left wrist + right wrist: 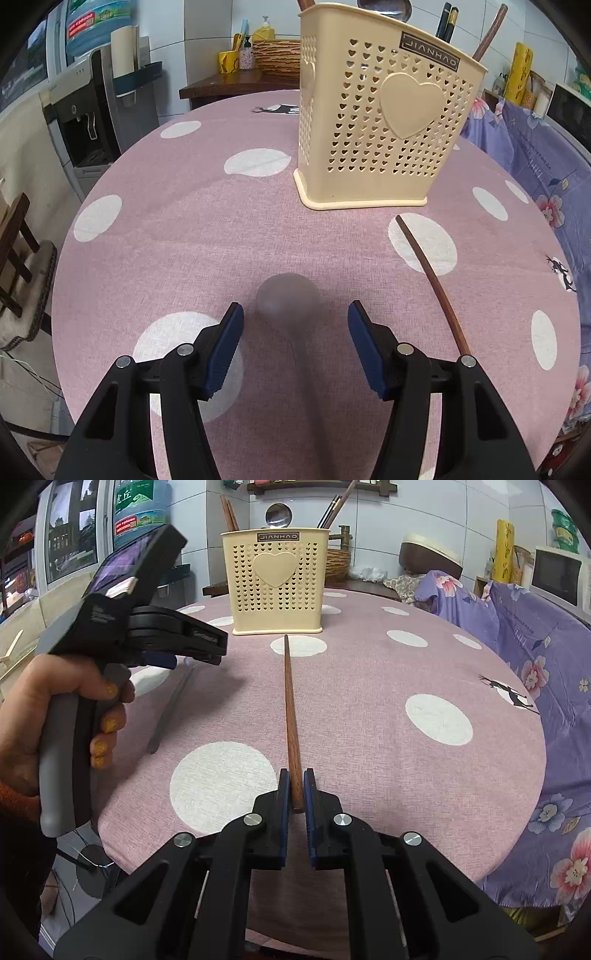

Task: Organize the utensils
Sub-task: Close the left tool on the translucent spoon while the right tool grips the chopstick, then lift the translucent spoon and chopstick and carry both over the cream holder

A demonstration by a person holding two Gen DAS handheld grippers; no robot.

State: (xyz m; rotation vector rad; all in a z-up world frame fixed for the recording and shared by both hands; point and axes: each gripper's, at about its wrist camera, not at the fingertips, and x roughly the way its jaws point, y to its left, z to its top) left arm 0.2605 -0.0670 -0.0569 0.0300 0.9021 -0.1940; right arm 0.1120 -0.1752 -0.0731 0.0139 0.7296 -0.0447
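My right gripper (294, 788) grasps the chopstick (290, 709) at lower centre; my left gripper (295, 321) gapes over a spoon (288, 299).

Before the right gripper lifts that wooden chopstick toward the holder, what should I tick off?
1. Right gripper jaws around the wooden chopstick: ok, at its near end.
2. Firm grip: cannot tell.
3. Utensil holder upright on the table: ok.
4. Room inside the holder: cannot tell.
5. Left gripper clear of the chopstick: ok, open over the spoon.
6. Path from chopstick to holder free: ok.
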